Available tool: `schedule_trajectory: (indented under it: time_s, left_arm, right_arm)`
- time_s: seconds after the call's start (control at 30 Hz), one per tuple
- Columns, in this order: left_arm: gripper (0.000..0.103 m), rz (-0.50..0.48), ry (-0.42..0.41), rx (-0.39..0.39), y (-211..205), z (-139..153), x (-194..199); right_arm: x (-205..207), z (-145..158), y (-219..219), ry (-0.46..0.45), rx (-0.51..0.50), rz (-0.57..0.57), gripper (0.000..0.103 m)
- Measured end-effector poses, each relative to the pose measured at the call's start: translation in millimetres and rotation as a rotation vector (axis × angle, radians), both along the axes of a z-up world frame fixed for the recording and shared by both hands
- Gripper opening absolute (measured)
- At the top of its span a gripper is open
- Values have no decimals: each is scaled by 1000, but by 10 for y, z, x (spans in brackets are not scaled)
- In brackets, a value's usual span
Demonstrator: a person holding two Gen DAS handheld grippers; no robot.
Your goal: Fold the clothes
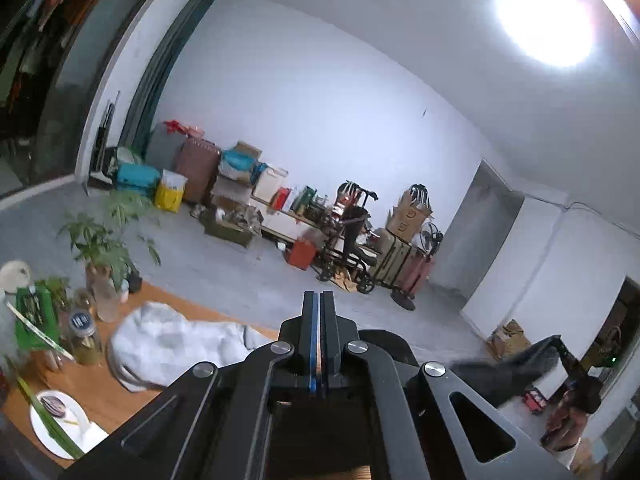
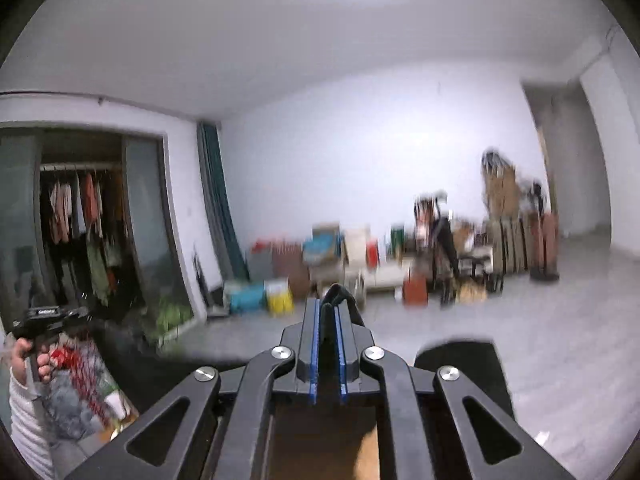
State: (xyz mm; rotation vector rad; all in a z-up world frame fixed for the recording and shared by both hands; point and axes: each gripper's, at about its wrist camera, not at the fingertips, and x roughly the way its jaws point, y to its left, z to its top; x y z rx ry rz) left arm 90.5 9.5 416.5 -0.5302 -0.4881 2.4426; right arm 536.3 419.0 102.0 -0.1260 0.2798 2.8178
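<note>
The left gripper (image 1: 319, 300) is raised above the table (image 1: 100, 396), its two fingers pressed flat together with only a thin blue line of padding between them; whether any fabric is caught there cannot be told. The right gripper (image 2: 329, 306) is clenched on a fold of dark cloth (image 2: 335, 294), which pokes up between the blue pads (image 2: 316, 344) and loops over the right finger. In the left wrist view a dark garment (image 1: 516, 368) hangs in the air at the right, stretched toward the other gripper and partly hidden behind the left gripper's linkage. In the right wrist view a hand (image 2: 30, 360) in a pale sleeve (image 2: 24, 420) grips the other tool's handle at the far left. On the wooden table just beyond the left gripper lies a crumpled white garment (image 1: 168, 344). Near the table's left end stand a white plate (image 1: 60, 424), some jars (image 1: 86, 340), a green box (image 1: 34, 316) and a potted plant (image 1: 104, 240). Beyond is bare grey floor (image 1: 240, 272). Along the far white wall sit suitcases (image 1: 198, 168), cardboard boxes (image 1: 408, 216), bags, a cart (image 1: 348, 236) and a standing fan (image 1: 430, 240). The right wrist view, which is blurred, also shows an open wardrobe (image 2: 84, 232) with hanging clothes at the left.
</note>
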Motion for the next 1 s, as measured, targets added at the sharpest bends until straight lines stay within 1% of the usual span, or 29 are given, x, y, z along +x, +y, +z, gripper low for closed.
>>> schedule_trajectory:
  time_s: [0.03, 0.07, 0.1, 0.13, 0.2, 0.23, 0.3, 0.33, 0.37, 0.4, 0.43, 0.47, 0.5, 0.53, 0.57, 0.63, 0.67, 0.73, 0.8, 0.83, 0.87, 0.93, 0.97, 1.0]
  left_arm:
    - [1, -1, -20, -10, 0, -46, -58]
    - [1, -7, -62, -33, 61, -180, -182]
    - [1, -14, -117, -57, 169, -372, -351]
    - [1, -26, -182, -95, 280, -596, -513]
    - [2, -60, -344, -201, 530, -1184, -831]
    - [5, -75, -440, -244, 689, -1573, -1007]
    - [22, -107, -610, -300, 954, -2290, -1249]
    - [42, -120, -686, -312, 1061, -2648, -1298]
    - [57, -130, -751, -318, 1157, -2959, -1316]
    - [61, -140, -801, -317, 1228, -3195, -1303]
    - [63, -156, -844, -314, 1286, -3406, -1285]
    - [63, -176, -875, -317, 1343, -3541, -1224]
    - [63, -198, -887, -326, 1385, -3610, -1119]
    - [65, -215, -884, -341, 1409, -3645, -1005]
    - [66, -226, -878, -369, 1435, -3675, -897]
    - [68, -232, -870, -436, 1418, -3758, -723]
    - [68, -238, -878, -456, 1395, -3812, -652]
    - [69, -259, -935, -471, 1355, -3945, -518]
    - [69, -275, -977, -484, 1334, -4040, -409]
    - [69, -278, -983, -490, 1348, -4073, -382]
    - [72, -276, -977, -493, 1390, -4095, -385]
    - [73, -271, -963, -500, 1475, -4140, -390]
    - [74, -269, -956, -503, 1517, -4162, -393]
    - [74, -267, -950, -506, 1559, -4184, -396]
  right_arm:
    - [-35, 38, -32, 3, -3, 2, 8]
    - [-167, 2, -36, -24, -16, 21, 8]
    - [-392, -97, -13, -89, -37, 55, 8]
    - [-658, -261, 1, -171, -60, 83, 8]
    - [-1026, -689, 24, -317, -109, 115, 8]
    - [-1212, -898, 51, -385, -135, 127, 8]
    - [-1590, -1472, 222, -528, -202, 153, 9]
    - [-1729, -1735, 328, -587, -225, 148, 11]
    - [-1856, -1990, 437, -642, -245, 139, 29]
    - [-1940, -2190, 487, -683, -264, 120, 68]
    - [-2014, -2376, 523, -721, -284, 98, 79]
    - [-1868, -2488, 713, -726, -299, 80, 84]
    - [-1771, -2650, 763, -730, -315, 78, 84]
    - [-1758, -2770, 787, -747, -322, 81, 85]
    - [-1733, -2901, 809, -778, -323, 70, 85]
    - [-1621, -3212, 874, -881, -316, 9, 85]
    - [-1570, -3385, 894, -929, -338, -6, 85]
    - [-1474, -3737, 927, -1023, -394, -28, 85]
    - [-1359, -4019, 980, -1059, -482, -33, 85]
    - [-1292, -4122, 990, -1063, -518, -35, 85]
    - [-1286, -4176, 989, -1067, -541, -30, 85]
    - [-1306, -4265, 983, -1074, -581, -16, 80]
    - [-1325, -4253, 959, -1065, -578, 12, 70]
    - [-1346, -4227, 929, -1052, -570, 46, 53]
